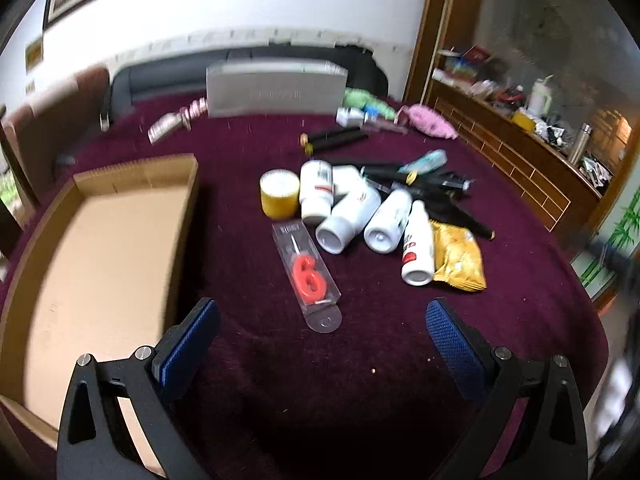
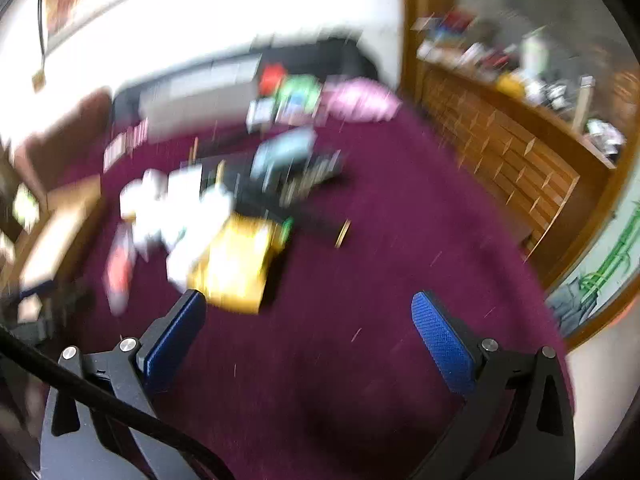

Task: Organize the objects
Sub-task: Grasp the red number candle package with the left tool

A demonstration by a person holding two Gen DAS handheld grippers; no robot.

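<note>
Below, at the bottom of the left wrist view, the left gripper (image 1: 322,320) has its blue-padded jaws spread wide with nothing between them, over a maroon tablecloth (image 1: 400,340). Just above the gap lies a clear packet with a red number-six candle (image 1: 306,276). Higher, in the middle of the frame, several white bottles (image 1: 348,216) lie in a heap beside a yellow round tub (image 1: 279,193), a gold snack packet (image 1: 458,256) and some black tubes (image 1: 336,138). An open cardboard box (image 1: 100,248) fills the left side, its floor bare.

The right wrist view is badly smeared. The right gripper (image 2: 308,306) is also spread wide and holds nothing. The same heap shows at centre left, the gold packet (image 2: 236,264) closest to the left jaw. A wooden cabinet (image 2: 512,168) runs along the upper right.
</note>
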